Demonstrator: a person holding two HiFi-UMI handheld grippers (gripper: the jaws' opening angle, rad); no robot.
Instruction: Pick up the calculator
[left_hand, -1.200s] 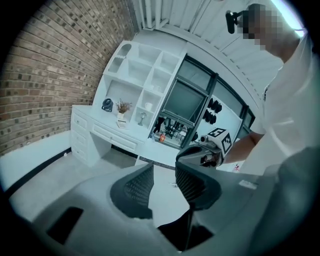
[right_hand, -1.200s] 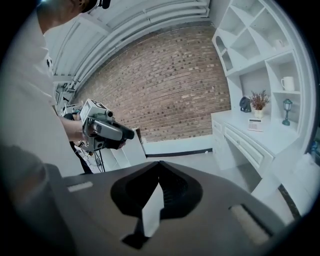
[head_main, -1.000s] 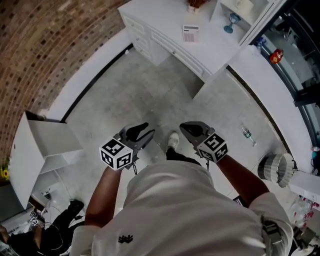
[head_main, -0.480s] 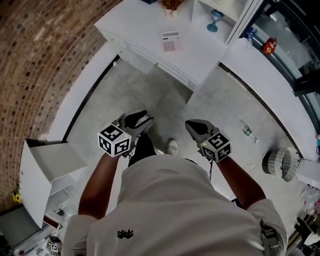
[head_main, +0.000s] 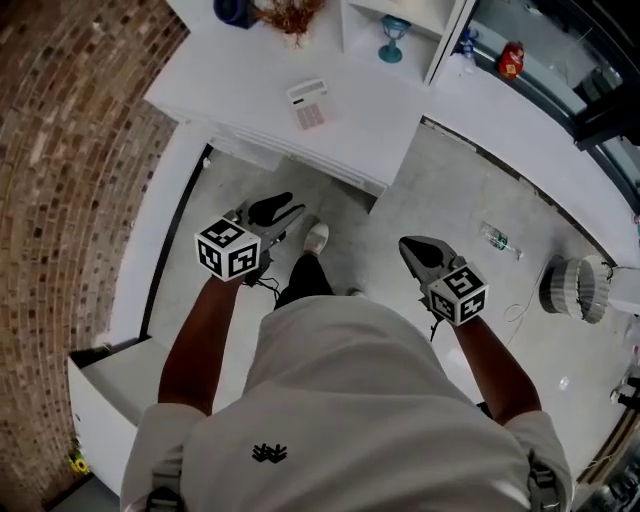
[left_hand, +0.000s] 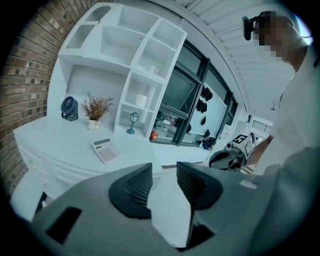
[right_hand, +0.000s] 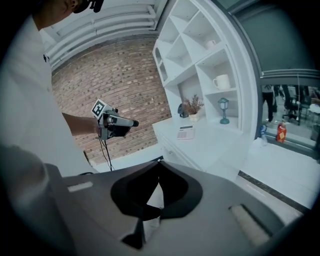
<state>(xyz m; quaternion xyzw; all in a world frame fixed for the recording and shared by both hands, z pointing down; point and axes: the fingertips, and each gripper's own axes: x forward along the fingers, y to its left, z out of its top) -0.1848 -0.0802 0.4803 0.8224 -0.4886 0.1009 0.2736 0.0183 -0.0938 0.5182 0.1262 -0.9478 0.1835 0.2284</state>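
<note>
The calculator is a small white one with pink-grey keys, lying flat on a white counter ahead of me. It also shows in the left gripper view as the calculator, and in the right gripper view as the calculator. My left gripper hangs above the floor short of the counter, jaws apart and empty. My right gripper is further right and further back, with its jaws shut on nothing. Neither touches the calculator.
On the counter stand a dried plant in a pot and a dark fan; a blue goblet sits in the shelf unit. A brick wall runs along the left. A bottle and a white ribbed cylinder lie on the floor at right.
The person has walked towards the counter, so the calculator sits lower and nearer in the head view. Both grippers came forward with the body; the left jaws stay apart.
</note>
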